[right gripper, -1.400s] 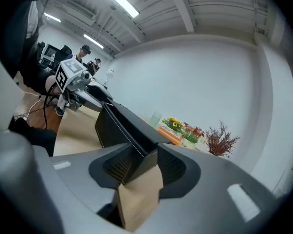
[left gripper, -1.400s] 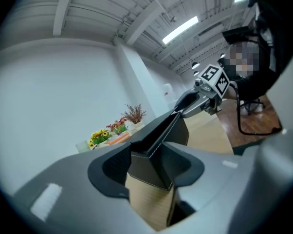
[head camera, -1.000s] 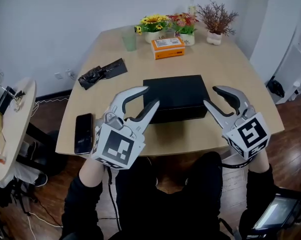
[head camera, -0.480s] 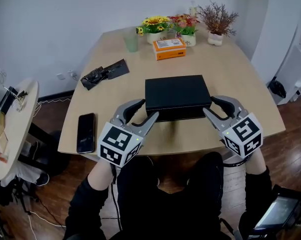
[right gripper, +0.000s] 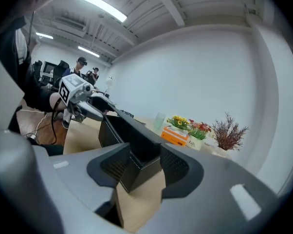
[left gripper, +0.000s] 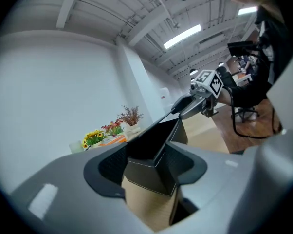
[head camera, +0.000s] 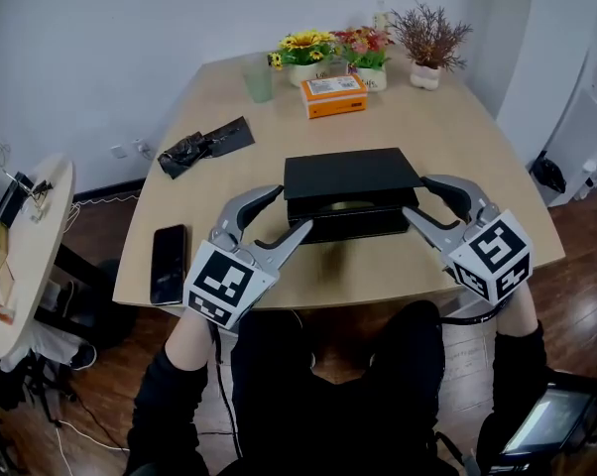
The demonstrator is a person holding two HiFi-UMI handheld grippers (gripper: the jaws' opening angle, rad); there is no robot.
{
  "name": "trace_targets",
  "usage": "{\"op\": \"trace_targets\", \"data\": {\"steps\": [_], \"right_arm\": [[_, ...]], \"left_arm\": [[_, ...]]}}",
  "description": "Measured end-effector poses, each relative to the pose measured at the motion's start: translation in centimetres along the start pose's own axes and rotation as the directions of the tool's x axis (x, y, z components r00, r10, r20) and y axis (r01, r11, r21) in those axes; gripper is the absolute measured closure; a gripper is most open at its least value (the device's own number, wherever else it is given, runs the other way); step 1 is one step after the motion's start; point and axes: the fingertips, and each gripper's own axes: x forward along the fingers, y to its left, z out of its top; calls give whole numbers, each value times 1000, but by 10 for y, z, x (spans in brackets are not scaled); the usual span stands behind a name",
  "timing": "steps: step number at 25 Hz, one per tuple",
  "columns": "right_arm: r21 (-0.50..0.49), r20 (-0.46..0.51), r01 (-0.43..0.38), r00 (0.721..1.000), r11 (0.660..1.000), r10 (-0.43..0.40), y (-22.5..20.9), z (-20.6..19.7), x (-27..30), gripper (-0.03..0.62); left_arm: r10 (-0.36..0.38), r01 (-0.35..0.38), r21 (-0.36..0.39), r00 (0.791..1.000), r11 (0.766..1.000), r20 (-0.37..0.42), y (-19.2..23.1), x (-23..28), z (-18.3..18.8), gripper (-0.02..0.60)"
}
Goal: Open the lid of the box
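A flat black box stands on the table. Its lid (head camera: pixel 350 175) is lifted off the base (head camera: pixel 363 226), and a dark gap with something pale shows along the front. My left gripper (head camera: pixel 282 211) straddles the lid's front left corner. Its jaws are wide apart and opening, one finger along the side and one along the front. My right gripper (head camera: pixel 422 196) straddles the front right corner the same way, jaws also opening. In the left gripper view (left gripper: pixel 146 165) and the right gripper view (right gripper: pixel 137 167), a box corner (left gripper: pixel 146 172) (right gripper: pixel 137 172) sits between the pads.
A phone (head camera: pixel 169 264) lies left of my left gripper and a crumpled black bag (head camera: pixel 201 145) lies further back. An orange carton (head camera: pixel 333 95), a green cup (head camera: pixel 258 79), flower pots (head camera: pixel 306 56) and a dried plant (head camera: pixel 429 43) line the far edge. The table's near edge (head camera: pixel 378 284) is just below the box.
Both grippers came down from above the table onto the box's front corners. The lid's front has risen off the base and both pairs of jaws have spread wider.
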Motion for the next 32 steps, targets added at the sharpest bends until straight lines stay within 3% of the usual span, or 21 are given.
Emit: {"op": "trace_targets", "data": {"steps": [5, 11, 15, 17, 19, 25, 28, 32], "right_arm": [[62, 51, -21, 999, 998, 18, -3, 10, -5, 398], [66, 106, 22, 994, 998, -28, -8, 21, -13, 414], [-88, 115, 153, 983, 984, -142, -22, 27, -13, 427], [-196, 92, 188, 981, 962, -172, -23, 28, -7, 425], [-232, 102, 223, 974, 947, -204, -29, 32, 0, 425], [-193, 144, 306, 949, 932, -282, -69, 52, 17, 480], [-99, 129, 340, 936, 935, -327, -89, 54, 23, 509], [-10, 156, 409, 902, 912, -403, -97, 54, 10, 534]], "left_arm": [[-35, 35, 14, 999, 999, -25, 3, 4, 2, 350], [-60, 62, -90, 998, 994, 29, 5, 1, 8, 367], [-35, 43, -132, 998, 990, 60, 15, 3, 17, 396], [-21, 30, -129, 997, 991, 68, 21, 5, 21, 397], [-4, 12, -116, 998, 993, 69, 27, 7, 25, 402], [19, -14, -83, 998, 996, 63, 48, 18, 36, 414], [32, -26, -97, 997, 995, 71, 60, 26, 42, 424], [56, -48, -132, 997, 990, 58, 89, 49, 43, 459]]}}
